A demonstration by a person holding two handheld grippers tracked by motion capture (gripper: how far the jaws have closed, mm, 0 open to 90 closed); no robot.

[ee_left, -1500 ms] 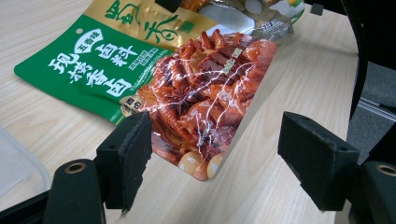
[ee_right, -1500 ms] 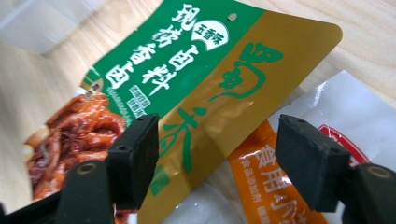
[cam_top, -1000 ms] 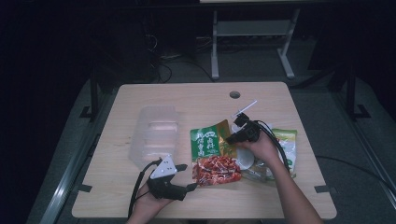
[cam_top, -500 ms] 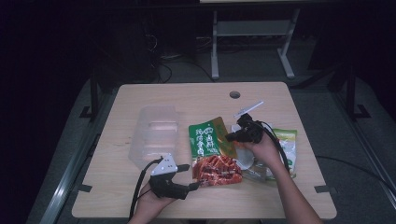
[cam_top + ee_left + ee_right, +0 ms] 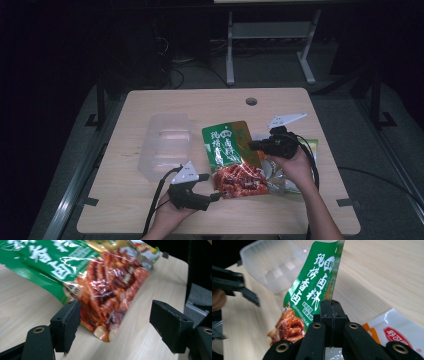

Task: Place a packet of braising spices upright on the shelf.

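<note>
The right tool (image 5: 252,146) has its jaws pressed together on the edge of a green snack packet (image 5: 231,145), clamping it at the packet's side; in the right gripper view the closed pads (image 5: 331,315) sit against the packet's green panel (image 5: 314,287), which rises up and away from them, its red printed end hanging down to the left of the jaws. The jaws have just finished closing, with the packet between them. Beneath and to the right of this tool lies a white and orange packet (image 5: 397,332) on the bench (image 5: 200,102).

The left tool (image 5: 212,187) stands wide open and holds nothing. In the left gripper view the red printed end of the snack packet (image 5: 110,292) lies just ahead of it, between the lines of the two pads (image 5: 68,322) and close to the left one; whether it touches that pad cannot be told. A clear plastic container (image 5: 167,145) sits on the bench just beyond the left tool, beside the packet.
</note>
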